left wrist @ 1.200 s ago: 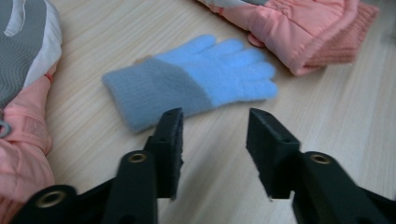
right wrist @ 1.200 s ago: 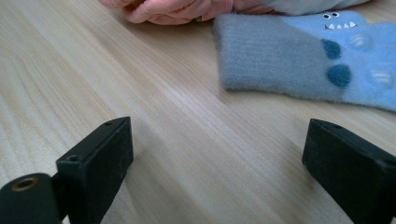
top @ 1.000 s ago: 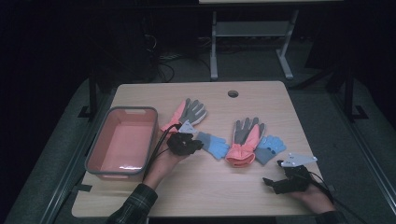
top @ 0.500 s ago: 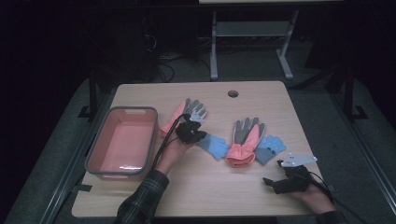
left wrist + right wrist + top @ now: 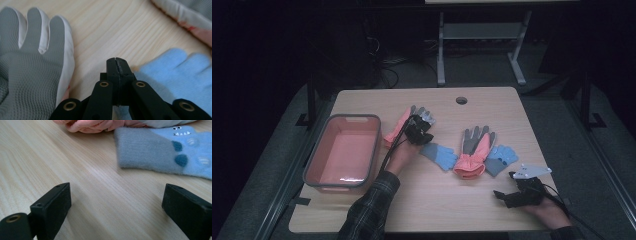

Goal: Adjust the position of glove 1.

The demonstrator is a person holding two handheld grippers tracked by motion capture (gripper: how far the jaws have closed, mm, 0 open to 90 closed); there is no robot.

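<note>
grey-palmed glove point(image 5: 30, 70): ribbed, white-edged, flat | left tongs point(image 5: 117, 65): together, empty, beside glove | right tongs point(image 5: 115, 207): apart | bare table point(image 5: 112, 30) beyond glove

A pink bin point(image 5: 343, 152) sits on the wooden table point(image 5: 432, 200).

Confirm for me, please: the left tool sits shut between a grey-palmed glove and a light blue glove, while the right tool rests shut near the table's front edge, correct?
Not quite: the right tool is open, its jaws standing wide apart over bare table in the right gripper view. The rest holds: the left tool is shut between the grey-palmed glove and the light blue glove.
</note>
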